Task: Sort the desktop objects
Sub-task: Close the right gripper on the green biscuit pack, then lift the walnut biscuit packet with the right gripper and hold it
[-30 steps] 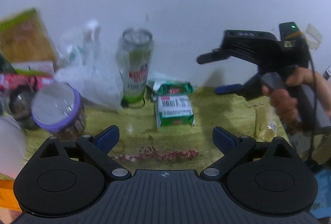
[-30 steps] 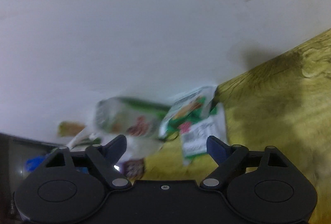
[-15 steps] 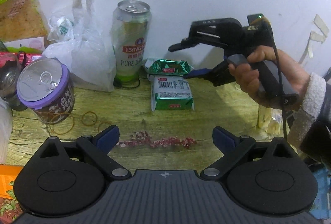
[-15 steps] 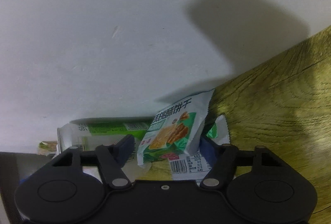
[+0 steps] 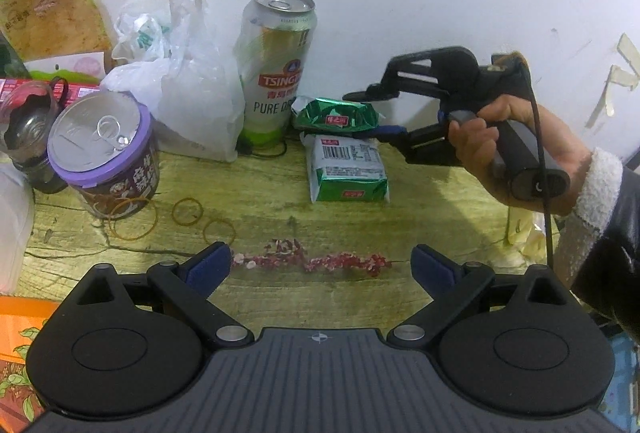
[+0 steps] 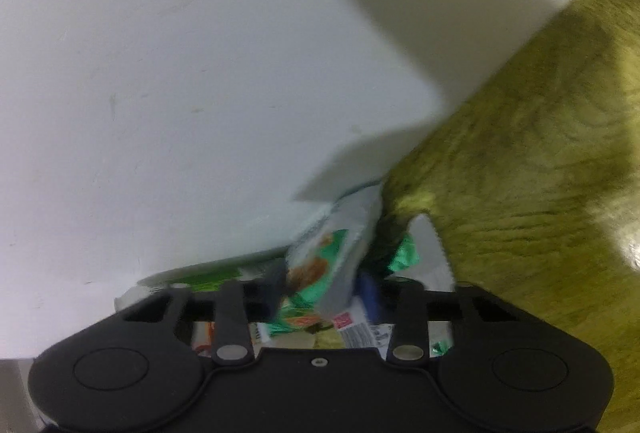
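Now the right gripper [image 5: 374, 113], its jaws just closing, pinches the upper green foil biscuit packet [image 5: 336, 115] by its right end, at twelve o'clock from the left gripper [image 5: 320, 265]. That packet lies crosswise atop a second green packet [image 5: 348, 169], beside the tall green beer can [image 5: 276, 69]; the left gripper gapes wide and empty, well apart.

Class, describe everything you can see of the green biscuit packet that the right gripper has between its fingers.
The green biscuit packet is a small, shiny foil-like pillow pack with a red label and crimped ends. It lies partly on a second packet, beside the beer can near the wall. The right gripper has just been closing, its fingers above and below the packet.
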{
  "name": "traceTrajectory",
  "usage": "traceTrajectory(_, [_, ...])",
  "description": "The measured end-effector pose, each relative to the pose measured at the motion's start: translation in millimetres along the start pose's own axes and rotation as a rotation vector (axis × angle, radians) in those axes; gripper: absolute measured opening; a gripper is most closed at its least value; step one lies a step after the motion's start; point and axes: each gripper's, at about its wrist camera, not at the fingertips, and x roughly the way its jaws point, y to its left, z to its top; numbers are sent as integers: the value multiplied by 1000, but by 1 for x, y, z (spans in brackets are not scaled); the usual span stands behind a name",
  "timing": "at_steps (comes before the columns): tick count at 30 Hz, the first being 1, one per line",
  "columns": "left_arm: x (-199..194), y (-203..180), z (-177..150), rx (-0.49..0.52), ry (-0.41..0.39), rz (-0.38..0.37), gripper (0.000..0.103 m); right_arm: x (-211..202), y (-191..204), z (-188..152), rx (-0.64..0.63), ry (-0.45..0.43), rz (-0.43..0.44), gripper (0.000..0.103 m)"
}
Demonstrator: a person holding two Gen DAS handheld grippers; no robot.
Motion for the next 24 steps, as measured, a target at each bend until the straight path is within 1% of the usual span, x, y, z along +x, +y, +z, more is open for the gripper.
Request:
traceTrajectory(5, [-4,-3,-1,3,-6,-3,98,-7,-9,-11,13,-3,20,29])
traceTrajectory(9, [-7,-4,-2,4,-8,-8,98,-14,-13,-25,7,17,39,27])
traceTrajectory(18, [-3,-8,-11,13,9,-27,98,-36,-30,-76,-78,114,24,25])
traceTrajectory(22, [0,-10,-15,27,21,-39,98,-39,-40,-95,-126,167,20,25])
traceTrajectory(24, [2,-10,-17,39,30,-45,98,-42,-41,-97,-156,195,5,25])
